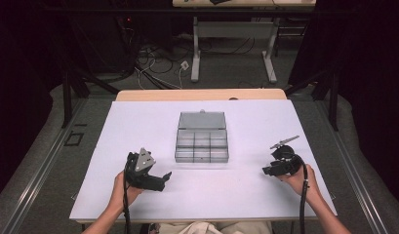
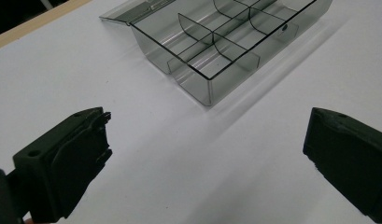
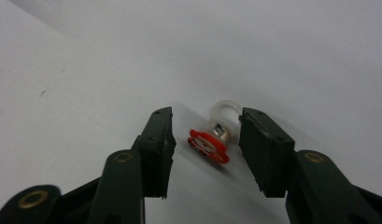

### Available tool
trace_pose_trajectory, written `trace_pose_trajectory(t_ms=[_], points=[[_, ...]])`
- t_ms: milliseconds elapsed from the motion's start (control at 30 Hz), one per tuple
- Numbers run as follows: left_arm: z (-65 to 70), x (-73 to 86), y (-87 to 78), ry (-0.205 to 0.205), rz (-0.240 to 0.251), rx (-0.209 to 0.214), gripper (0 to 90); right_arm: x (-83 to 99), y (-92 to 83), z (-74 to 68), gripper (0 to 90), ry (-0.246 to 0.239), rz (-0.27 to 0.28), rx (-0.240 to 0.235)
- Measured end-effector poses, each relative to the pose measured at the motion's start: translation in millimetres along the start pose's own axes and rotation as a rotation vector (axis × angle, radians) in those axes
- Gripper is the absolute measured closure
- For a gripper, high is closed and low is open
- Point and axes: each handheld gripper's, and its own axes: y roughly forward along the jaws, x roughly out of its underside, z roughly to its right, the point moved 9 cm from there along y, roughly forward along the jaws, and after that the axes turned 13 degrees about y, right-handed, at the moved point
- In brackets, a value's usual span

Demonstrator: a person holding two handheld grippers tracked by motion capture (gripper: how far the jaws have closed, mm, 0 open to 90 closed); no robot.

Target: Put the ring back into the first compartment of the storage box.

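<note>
A small part with a red ring and a clear domed tip (image 3: 208, 143) lies on the white sheet. It sits between the jaws of my right gripper (image 3: 205, 123). The right jaw is at the clear dome, and a gap shows between the left jaw and the red ring, so the gripper is open around the part. In the high view the right gripper (image 1: 266, 170) rests low at the sheet's right side. My left gripper (image 2: 209, 121) stands wide open with nothing in it, aimed at a clear compartment box (image 2: 198, 81). It sits left of that box (image 1: 202, 157) in the high view (image 1: 152, 168).
The box's lid (image 1: 202, 120) lies open flat behind it, and its compartments look empty. The white sheet (image 1: 138, 122) covers a wooden table whose far edge (image 1: 187, 94) shows. A second table's legs and loose cables (image 1: 163, 63) stand on the floor beyond.
</note>
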Motion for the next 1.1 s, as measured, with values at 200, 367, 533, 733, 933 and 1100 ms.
trace_pose_trajectory(t_ms=[200,367,533,733,933,1100], points=[[0.4,0.1,0.5,0.0,-0.001,0.002,0.0,2.8,2.8,2.1,61.1,0.022,-0.021,0.045],[1.2,0.2,0.5,0.0,-0.003,0.008,0.0,2.1,2.8,2.1,65.7,0.01,-0.016,0.04],[0.8,0.1,0.2,0.002,-0.002,0.007,0.0,2.4,2.2,3.4,68.2,0.008,-0.018,0.033],[1.8,-0.4,-0.4,0.003,-0.003,0.008,0.0,2.0,1.5,2.1,69.2,0.006,-0.012,0.027],[0.6,0.1,-0.5,0.006,-0.005,0.003,0.0,1.3,-0.9,0.9,69.8,0.016,0.0,0.036],[0.7,0.4,0.5,0.004,-0.006,0.001,0.0,-0.3,-2.7,2.8,70.6,-0.015,0.013,0.037]])
